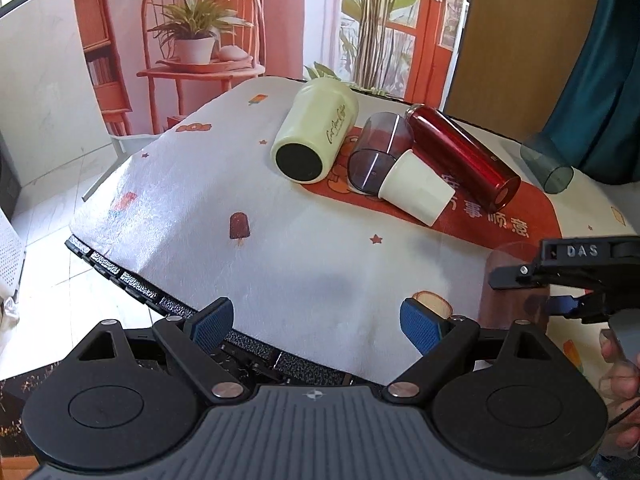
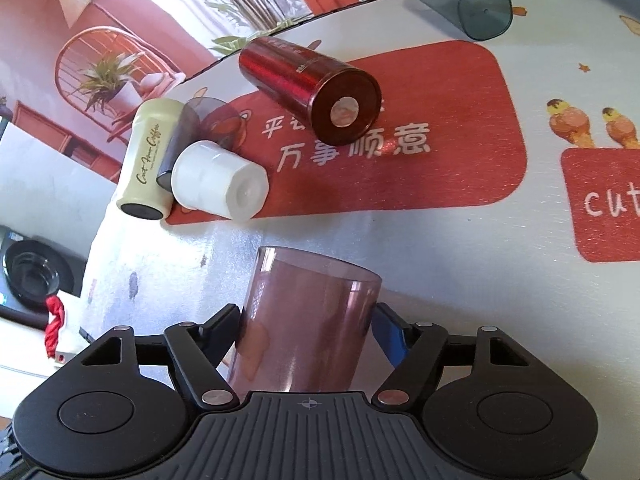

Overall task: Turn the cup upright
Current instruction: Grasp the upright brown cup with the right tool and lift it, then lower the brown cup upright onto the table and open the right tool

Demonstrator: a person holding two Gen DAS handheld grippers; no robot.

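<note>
Right fingers (image 2: 384, 332) around empty pink cup (image 2: 308, 320); left fingers (image 1: 216, 320) apart

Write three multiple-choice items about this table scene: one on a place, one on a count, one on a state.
1. Where does the teal cup lie?
A. against the white cup
B. alone, apart from the cluster
C. inside the red bottle

2. How many vessels lie in the touching cluster?
A. two
B. three
C. four

3. What is the state of the right hand-held gripper?
A. shut on the brown-tinted cup
B. open above bare cloth
C. shut on the cream tumbler

Answers:
1 B, it lies by itself near the far edge.
2 C, cream tumbler, smoky cup, white cup, red bottle.
3 A, both fingers press the brown-tinted cup.
</note>
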